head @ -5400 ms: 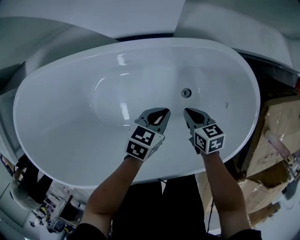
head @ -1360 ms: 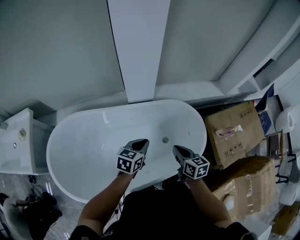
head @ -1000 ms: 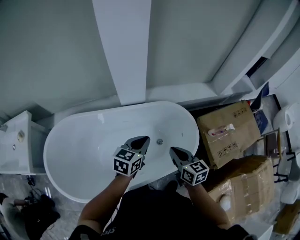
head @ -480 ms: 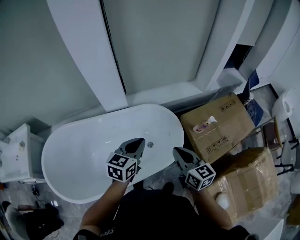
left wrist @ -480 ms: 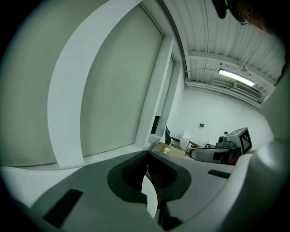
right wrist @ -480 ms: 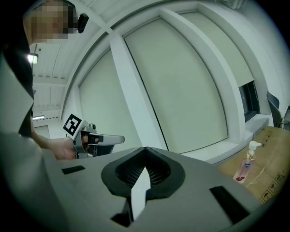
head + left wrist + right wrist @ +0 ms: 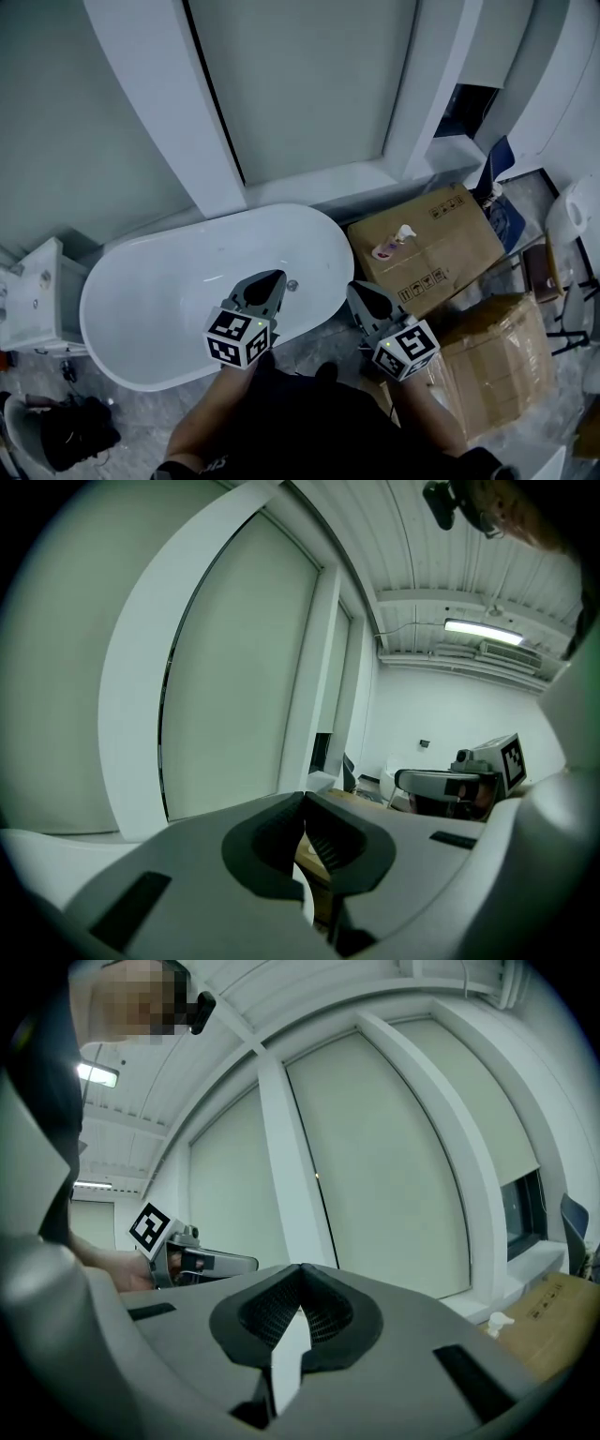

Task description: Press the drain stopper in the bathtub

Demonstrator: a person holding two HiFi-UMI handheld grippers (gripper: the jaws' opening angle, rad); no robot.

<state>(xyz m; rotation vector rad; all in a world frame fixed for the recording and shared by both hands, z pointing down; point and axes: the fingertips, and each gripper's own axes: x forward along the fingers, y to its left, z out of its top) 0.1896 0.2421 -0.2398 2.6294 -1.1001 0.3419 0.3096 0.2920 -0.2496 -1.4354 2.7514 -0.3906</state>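
In the head view, the white oval bathtub (image 7: 178, 309) lies far below, and its small round metal drain stopper (image 7: 292, 284) shows near the right end. My left gripper (image 7: 276, 277) hangs high over the tub's near rim, its tip just left of the stopper in the picture. It is shut with nothing in it. My right gripper (image 7: 355, 288) hovers over the floor between tub and boxes, also shut and empty. In the gripper views, the left gripper (image 7: 304, 801) and right gripper (image 7: 301, 1271) face the wall panels with their jaws pressed together.
Cardboard boxes (image 7: 424, 246) (image 7: 497, 361) stand right of the tub, with a small bottle (image 7: 387, 243) on the nearer one. A white basin unit (image 7: 30, 300) sits at the left. White wall panels and pillars (image 7: 159, 103) rise behind. A dark bag (image 7: 66, 441) lies on the floor.
The head view has pulled far up and back from the tub and drifted right. Both grippers stay shut and side by side. The right one has passed from over the tub to over the floor.
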